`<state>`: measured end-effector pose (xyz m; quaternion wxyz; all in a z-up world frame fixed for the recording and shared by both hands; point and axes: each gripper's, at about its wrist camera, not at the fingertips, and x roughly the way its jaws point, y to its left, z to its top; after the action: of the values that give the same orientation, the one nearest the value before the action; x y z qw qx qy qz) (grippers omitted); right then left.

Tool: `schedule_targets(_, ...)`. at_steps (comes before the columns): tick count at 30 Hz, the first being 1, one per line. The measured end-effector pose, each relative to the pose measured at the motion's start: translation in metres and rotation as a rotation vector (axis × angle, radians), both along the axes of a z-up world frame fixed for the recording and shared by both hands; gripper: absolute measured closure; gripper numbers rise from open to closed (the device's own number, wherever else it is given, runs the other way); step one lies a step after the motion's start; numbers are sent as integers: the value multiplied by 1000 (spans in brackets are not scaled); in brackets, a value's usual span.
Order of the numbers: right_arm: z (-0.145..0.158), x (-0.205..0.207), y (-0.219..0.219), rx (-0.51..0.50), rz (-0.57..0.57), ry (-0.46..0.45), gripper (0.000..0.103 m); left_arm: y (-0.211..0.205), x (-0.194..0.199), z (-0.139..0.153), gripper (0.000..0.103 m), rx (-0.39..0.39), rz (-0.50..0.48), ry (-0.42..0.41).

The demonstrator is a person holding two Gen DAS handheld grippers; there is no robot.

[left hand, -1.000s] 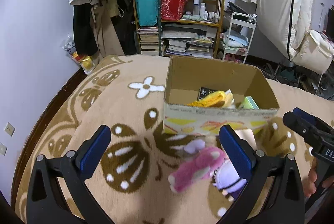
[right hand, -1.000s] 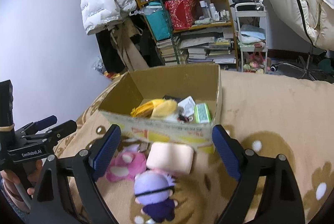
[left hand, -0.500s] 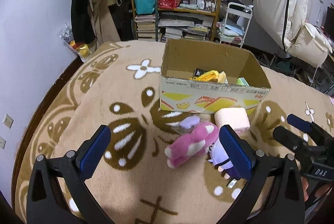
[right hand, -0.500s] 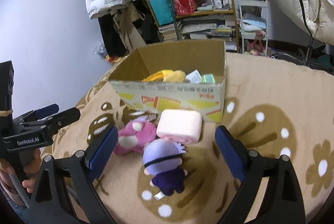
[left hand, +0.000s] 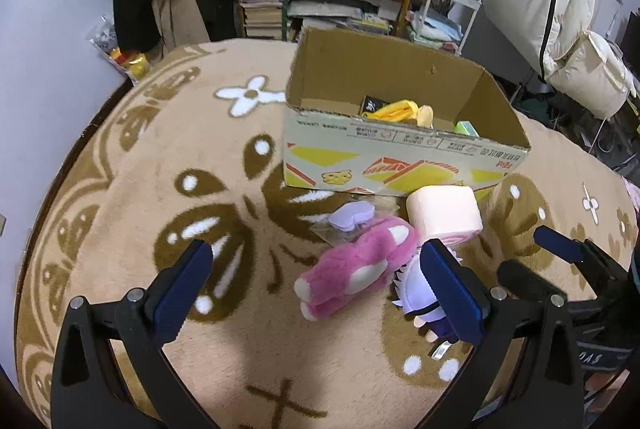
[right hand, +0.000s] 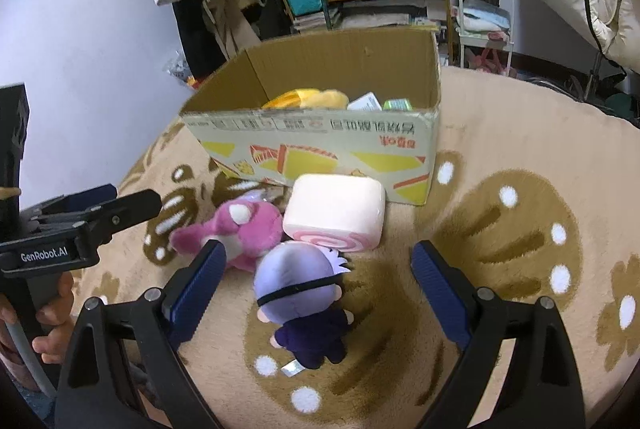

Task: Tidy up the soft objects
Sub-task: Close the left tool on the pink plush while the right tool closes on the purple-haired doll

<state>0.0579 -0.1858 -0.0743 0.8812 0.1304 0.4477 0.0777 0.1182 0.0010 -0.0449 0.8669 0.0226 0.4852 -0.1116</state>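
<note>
- My right gripper is spread wide, empty, tilted down over the purple-haired doll.
- Doll lies on the blanket just in front of the cardboard box, touching the pink roll cushion; long axis runs toward me.
- Right is nearer; doll's head is between its jaws, unpinched.
- My left gripper is wide too, over the pink plush.

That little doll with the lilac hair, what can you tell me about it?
The doll is a soft plush with a big lilac head, a black band across it and a dark purple body. It lies on the tan blanket, its head against the pink swirl cushion and beside the pink plush. A small tag sticks out beneath it.
</note>
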Motion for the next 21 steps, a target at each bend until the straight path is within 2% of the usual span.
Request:
schedule_targets(8,-21,13,8,-26,30,75,5,-15,19,-21,1,-10,-32,62)
schedule_targets(21,-46,28,12,-6,52,170,5,-32,40,-56,1,-8,-58,177)
